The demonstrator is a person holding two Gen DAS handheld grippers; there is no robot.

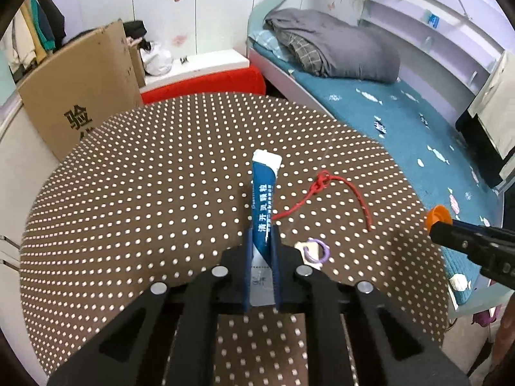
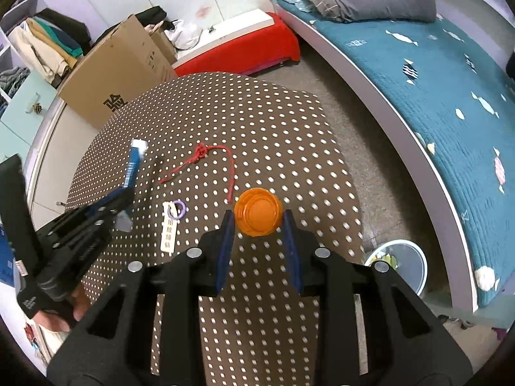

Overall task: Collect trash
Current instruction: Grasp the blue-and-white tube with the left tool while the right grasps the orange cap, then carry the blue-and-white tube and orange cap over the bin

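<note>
Sachet: blue sachet [image 1: 264, 199] is sitting clamped between the pads of the left gripper [image 1: 262, 234], its white end pointing toward 12 o'clock over the dotted tablecloth [image 1: 145, 193].
Cap: orange cap [image 2: 258, 211] is being pinched by the right gripper [image 2: 258, 222], above the cloth.
Cord: red cord [image 1: 325, 193] is lying at 2 o'clock from the sachet.
Tag: paper tag with purple ring [image 2: 175, 215] is lying at 9 o'clock from the cap.
Bin: white bin [image 2: 399, 263] is standing on the floor at 4 o'clock from the cap.

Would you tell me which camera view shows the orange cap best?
The right wrist view: the orange cap sits central, its ridged top facing the camera, between that tool's pads. The left wrist view shows only a small piece at its right edge.
</note>
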